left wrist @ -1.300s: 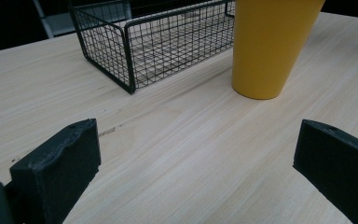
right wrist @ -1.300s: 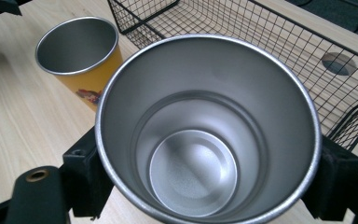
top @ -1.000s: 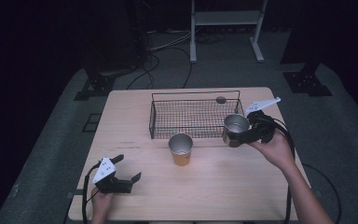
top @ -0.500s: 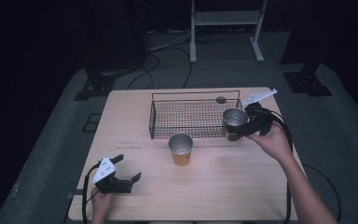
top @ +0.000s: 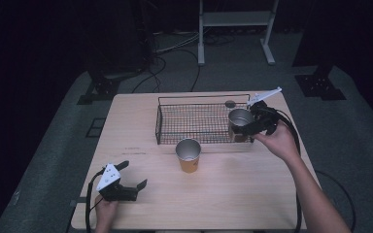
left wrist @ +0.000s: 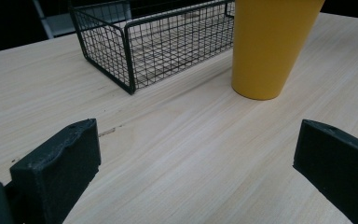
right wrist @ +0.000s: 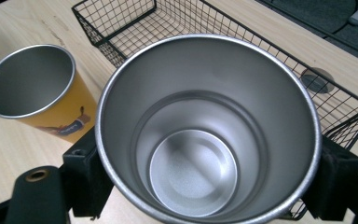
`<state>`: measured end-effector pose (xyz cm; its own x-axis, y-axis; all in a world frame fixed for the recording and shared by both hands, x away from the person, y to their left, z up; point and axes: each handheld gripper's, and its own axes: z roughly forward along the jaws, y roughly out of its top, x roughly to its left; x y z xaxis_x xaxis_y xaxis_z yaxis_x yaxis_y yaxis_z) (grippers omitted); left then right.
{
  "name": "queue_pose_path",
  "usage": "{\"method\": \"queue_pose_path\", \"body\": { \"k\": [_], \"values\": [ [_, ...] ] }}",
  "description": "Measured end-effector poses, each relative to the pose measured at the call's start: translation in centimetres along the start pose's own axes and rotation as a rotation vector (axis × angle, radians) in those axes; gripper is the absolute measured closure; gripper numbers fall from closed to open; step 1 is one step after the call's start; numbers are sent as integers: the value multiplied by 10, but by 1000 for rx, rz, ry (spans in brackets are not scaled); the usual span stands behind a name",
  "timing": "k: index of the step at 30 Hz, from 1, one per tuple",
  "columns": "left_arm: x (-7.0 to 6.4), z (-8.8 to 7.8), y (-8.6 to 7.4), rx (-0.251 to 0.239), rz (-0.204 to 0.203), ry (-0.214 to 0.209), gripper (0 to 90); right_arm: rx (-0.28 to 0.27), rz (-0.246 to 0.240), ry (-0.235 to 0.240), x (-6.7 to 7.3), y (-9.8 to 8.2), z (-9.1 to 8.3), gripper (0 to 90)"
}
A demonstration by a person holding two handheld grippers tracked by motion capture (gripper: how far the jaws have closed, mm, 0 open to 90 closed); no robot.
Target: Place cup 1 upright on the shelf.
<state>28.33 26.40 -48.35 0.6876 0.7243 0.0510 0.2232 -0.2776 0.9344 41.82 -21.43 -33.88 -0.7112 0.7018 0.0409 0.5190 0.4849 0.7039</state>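
A: What colours do you get from the cups?

B: The cup in the right gripper (top: 250,127) is a steel cup (right wrist: 205,130), bare silver-grey inside and on the rim. The other cup (top: 188,155) is yellow-orange outside, silver inside, with a small dark printed mark on its side.

A: And the basket?

B: The wire basket (top: 194,141) is black, a fine square mesh all round.

A: The table?

B: The table (top: 223,194) is pale wood with a light straight grain, and it has one small grey round disc (top: 230,103) set in it.

A: The grippers?

B: Both have black jaws. The left gripper (top: 135,189) carries a white-grey plate, as does the right one.
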Motion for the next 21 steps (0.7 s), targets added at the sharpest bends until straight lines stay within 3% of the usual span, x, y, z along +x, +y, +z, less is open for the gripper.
{"method": "queue_pose_path", "body": {
  "k": [21],
  "values": [
    [0,0,0,-3,-2,-2,0,18,-8,-21,-9,26,12,176]
  ]
}}
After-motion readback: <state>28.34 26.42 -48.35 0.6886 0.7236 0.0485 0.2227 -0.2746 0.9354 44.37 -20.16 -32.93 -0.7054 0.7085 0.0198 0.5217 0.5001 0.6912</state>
